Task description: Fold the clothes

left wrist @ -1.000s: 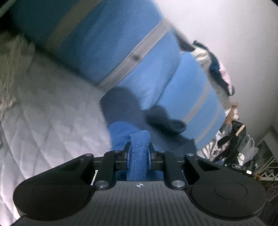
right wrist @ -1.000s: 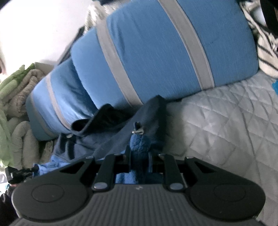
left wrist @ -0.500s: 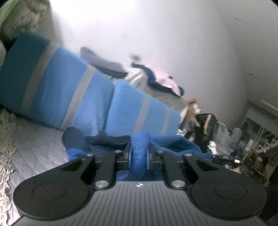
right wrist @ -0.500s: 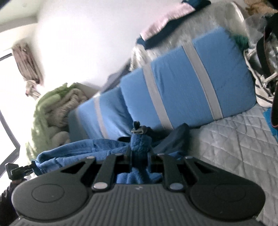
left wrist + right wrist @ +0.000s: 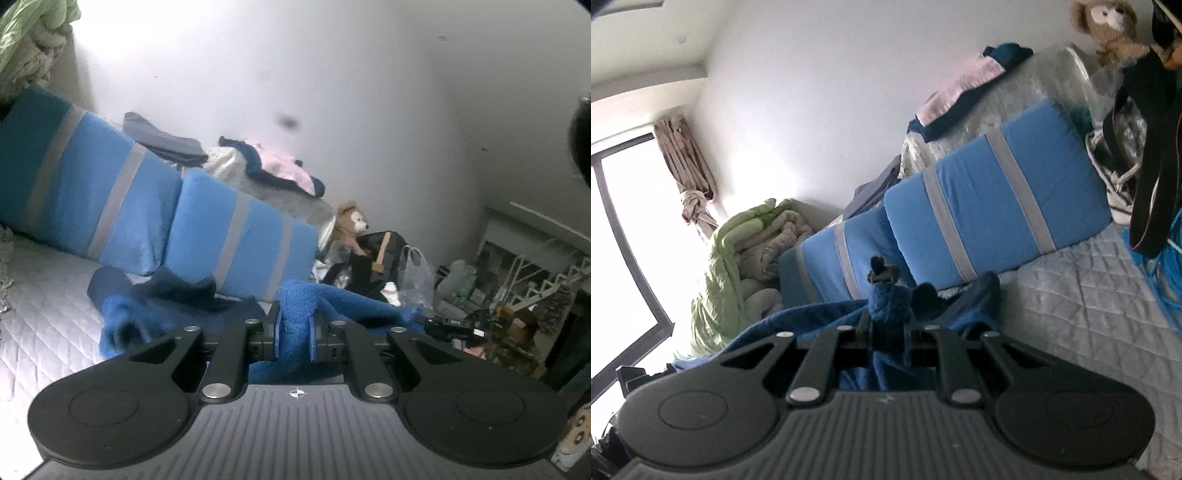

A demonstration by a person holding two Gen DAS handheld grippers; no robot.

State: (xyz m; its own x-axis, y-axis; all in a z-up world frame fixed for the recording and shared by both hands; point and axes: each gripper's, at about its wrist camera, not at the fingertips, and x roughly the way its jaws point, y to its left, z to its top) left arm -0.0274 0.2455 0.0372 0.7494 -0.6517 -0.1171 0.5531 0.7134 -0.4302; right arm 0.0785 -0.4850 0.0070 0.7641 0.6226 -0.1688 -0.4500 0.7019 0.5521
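**Desk:** What do your two cameras show of the garment?

**Caption writer:** You hold a blue fleece garment lifted above a bed with a grey quilted cover. Your left gripper has its fingers pinching a thick fold of the fleece; the fabric bulges up between them. Your right gripper likewise has its fingers clamped on a bunched edge of the same fleece, and a small metal zip pull sticks up from the top of that bunch.

**Desk:** Where does the rest of the cloth lie?

**Caption writer:** In the left wrist view it stretches from your fingers off to the right towards the other gripper's black tip, while a loose part sags down to the left onto the bed beside a darker navy piece of cloth. In the right wrist view the fleece runs left and down, out towards the window.

**Desk:** And behind it?

**Caption writer:** Two blue cushions with grey stripes lean against the wall at the far edge of the bed, the navy cloth touching their base. A green quilt is piled at the window end, a stuffed bear sits past the cushions, and folded pink and navy clothes rest on a covered bundle behind them.
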